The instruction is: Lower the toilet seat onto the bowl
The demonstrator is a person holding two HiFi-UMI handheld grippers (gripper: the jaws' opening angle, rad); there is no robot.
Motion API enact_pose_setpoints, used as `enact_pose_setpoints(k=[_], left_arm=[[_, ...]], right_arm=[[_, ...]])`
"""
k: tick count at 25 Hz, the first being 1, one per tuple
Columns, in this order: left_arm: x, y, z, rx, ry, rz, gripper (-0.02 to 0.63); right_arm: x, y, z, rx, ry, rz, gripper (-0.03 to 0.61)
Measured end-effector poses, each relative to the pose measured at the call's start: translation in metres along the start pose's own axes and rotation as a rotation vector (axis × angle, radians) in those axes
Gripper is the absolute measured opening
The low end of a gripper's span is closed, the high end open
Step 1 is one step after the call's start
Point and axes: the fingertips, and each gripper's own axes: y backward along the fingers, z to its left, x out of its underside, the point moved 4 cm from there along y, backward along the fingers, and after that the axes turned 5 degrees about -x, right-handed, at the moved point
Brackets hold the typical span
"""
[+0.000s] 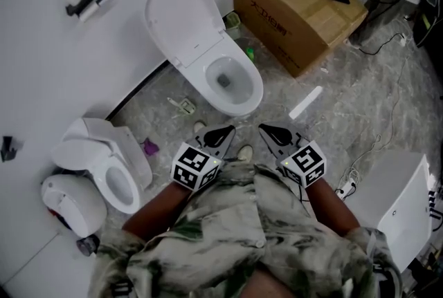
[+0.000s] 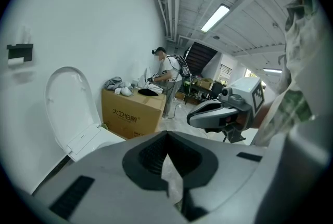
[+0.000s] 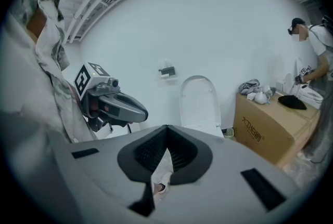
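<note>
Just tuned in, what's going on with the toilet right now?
A person stands facing the toilet bowl with a gripper in each hand. The toilet seat is upright against the wall and not yet lowered. The left gripper and right gripper are both shut with nothing between their jaws. They sit side by side near the person's body, short of the bowl and touching nothing. A cardboard box stands to the right of the toilet.

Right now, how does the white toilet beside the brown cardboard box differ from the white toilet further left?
The white toilet beside the brown cardboard box looks larger than the white left toilet. Its oval lid stands raised; the left toilet's back looks bulkier. Both bowls are open.
</note>
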Motion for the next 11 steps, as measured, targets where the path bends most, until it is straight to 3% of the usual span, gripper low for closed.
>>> enact_pose_setpoints(k=[11], left_arm=[[-0.008, -0.018, 0.032, -0.013, 0.032, -0.013, 0.021]], right_arm=[[-0.008, -0.025, -0.021, -0.009, 0.012, 0.015, 0.021]])
